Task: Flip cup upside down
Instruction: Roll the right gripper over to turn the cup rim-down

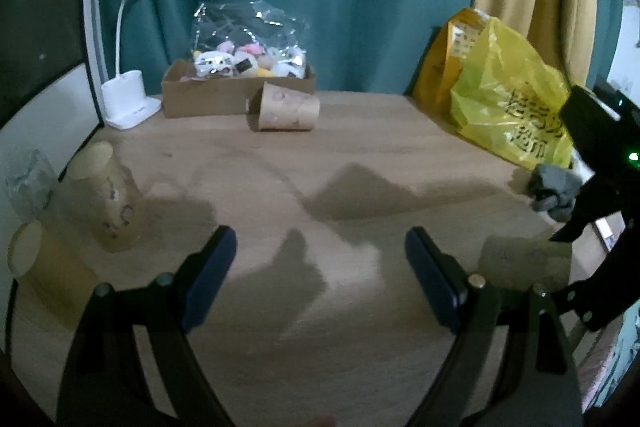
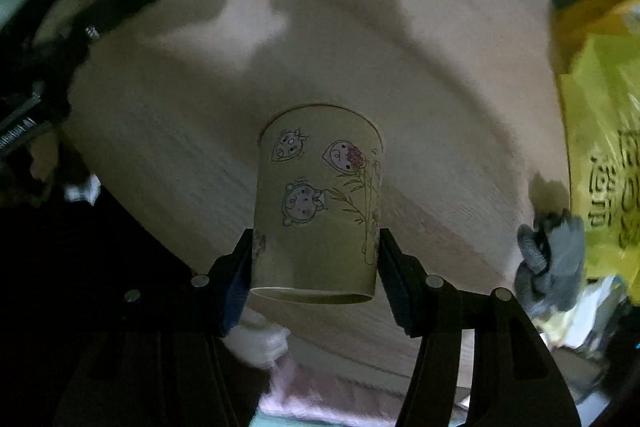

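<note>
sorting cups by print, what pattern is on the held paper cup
Cartoon faces and plant stems on the beige paper cup; right wrist view.

the middle of the table [image 1: 320, 155] lies open. paper cups [image 1: 108, 195] crowd the near left, a fallen cup [image 1: 286, 109] and box [image 1: 208, 99] the far side, a yellow bag [image 1: 508, 99] the right.

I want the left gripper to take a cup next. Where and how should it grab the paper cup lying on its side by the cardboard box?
Grip the lying cup across its round mid-wall, coming from above with the open left gripper, since it lies sideways close against the cardboard box.
</note>
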`<state>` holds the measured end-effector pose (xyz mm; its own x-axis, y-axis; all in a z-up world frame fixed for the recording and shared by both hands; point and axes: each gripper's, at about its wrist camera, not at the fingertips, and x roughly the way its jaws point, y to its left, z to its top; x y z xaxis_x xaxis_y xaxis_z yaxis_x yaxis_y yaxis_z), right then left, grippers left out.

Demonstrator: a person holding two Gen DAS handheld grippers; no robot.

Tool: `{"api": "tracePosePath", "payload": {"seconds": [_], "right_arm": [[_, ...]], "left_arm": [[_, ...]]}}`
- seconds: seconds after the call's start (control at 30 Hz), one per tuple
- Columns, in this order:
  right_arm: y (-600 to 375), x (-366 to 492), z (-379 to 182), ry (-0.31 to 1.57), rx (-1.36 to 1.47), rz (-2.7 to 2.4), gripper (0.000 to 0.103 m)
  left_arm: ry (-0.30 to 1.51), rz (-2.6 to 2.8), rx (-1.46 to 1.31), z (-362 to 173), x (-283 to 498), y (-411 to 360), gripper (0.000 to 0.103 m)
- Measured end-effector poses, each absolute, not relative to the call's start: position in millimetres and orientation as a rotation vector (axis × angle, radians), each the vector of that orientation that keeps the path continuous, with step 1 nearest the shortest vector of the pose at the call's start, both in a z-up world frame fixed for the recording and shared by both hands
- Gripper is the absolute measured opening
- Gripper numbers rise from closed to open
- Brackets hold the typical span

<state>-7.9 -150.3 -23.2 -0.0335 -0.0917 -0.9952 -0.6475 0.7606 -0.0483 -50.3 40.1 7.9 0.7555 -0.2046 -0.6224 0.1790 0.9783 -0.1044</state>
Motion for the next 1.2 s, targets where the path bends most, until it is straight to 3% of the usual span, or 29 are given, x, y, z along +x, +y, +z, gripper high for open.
{"api": "tracePosePath", "payload": {"seconds": [0.33, 1.1, 1.2], "right_arm": [[-121, 33, -42, 1.731, -0.911, 0.512, 0.061], [-81, 58, -64, 1.808, -1.297, 0.623, 0.062], [-77, 61, -65, 1.81, -1.319, 0.631, 0.071]], "left_arm": [[0.736, -0.182, -0.061, -3, -27, 46, 0.088], [0.785, -0.149, -0.096, -17, -9, 56, 0.088], [0.788, -0.142, -0.1, -17, -8, 57, 0.088]]}}
